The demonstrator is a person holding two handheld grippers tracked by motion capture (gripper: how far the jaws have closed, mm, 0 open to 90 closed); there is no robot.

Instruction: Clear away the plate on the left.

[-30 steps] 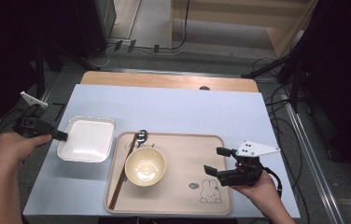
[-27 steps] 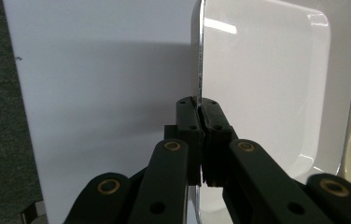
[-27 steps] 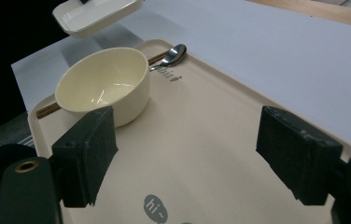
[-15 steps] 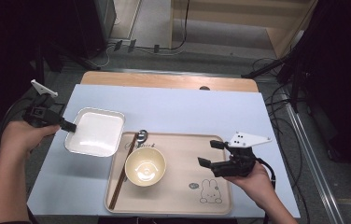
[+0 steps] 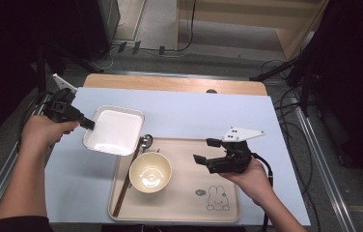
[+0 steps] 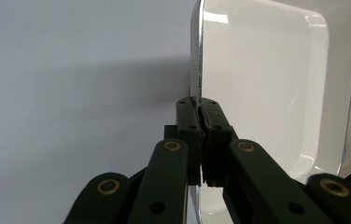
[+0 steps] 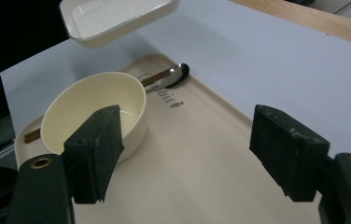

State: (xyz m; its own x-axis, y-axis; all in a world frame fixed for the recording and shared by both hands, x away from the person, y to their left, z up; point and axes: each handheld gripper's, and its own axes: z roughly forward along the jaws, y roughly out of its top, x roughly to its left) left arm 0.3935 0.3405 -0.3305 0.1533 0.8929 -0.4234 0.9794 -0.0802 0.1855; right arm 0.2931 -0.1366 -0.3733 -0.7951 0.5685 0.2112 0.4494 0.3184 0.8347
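In the high view, the tray bore a rabbit drawing at lower centre; the left gripper clamped the white dish by its left rim. The left gripper view showed jaws pinched on that rim. In the right gripper view, the right gripper gaped empty, closing slightly, beside the bowl; the tray's print was unreadable.

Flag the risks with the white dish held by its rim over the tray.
1. The left hand-held gripper pinches the white square dish by a thin strip of one rim, so it could tilt or slip out.
2. The dish hangs in the air near the spoon and chopsticks at the tray edge and could knock them on the way down.
3. The cream bowl sits close, leaving little room.
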